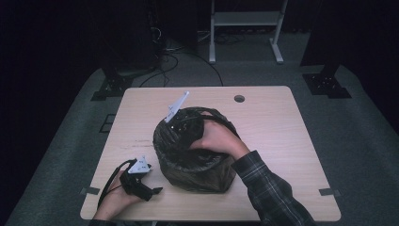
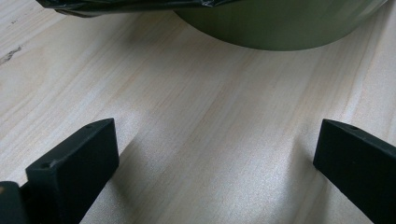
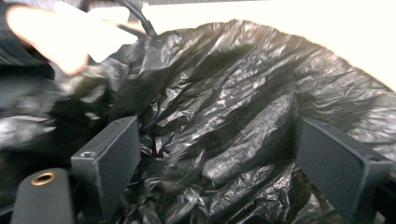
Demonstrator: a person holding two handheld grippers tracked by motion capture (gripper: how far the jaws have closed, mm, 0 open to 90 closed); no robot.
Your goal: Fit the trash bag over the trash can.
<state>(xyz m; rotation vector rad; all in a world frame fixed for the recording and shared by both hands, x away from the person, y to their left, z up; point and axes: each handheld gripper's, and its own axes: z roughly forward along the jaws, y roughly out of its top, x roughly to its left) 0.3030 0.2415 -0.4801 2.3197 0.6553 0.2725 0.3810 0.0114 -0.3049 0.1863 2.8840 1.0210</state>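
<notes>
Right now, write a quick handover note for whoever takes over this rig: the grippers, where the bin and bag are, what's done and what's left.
Left gripper: open, holding nothing, resting low on the table near the front left of the bin.
Right gripper: open, reaching down inside the bin; its jaws straddle crumpled plastic without pinching it.
Bin: green, middle of the table, upright.
Black bag: already in the bin, top folded over the rim.
Done: bag is in and over the rim.
Left, probably: press the crumpled liner down inside and smooth it, then withdraw.
</notes>
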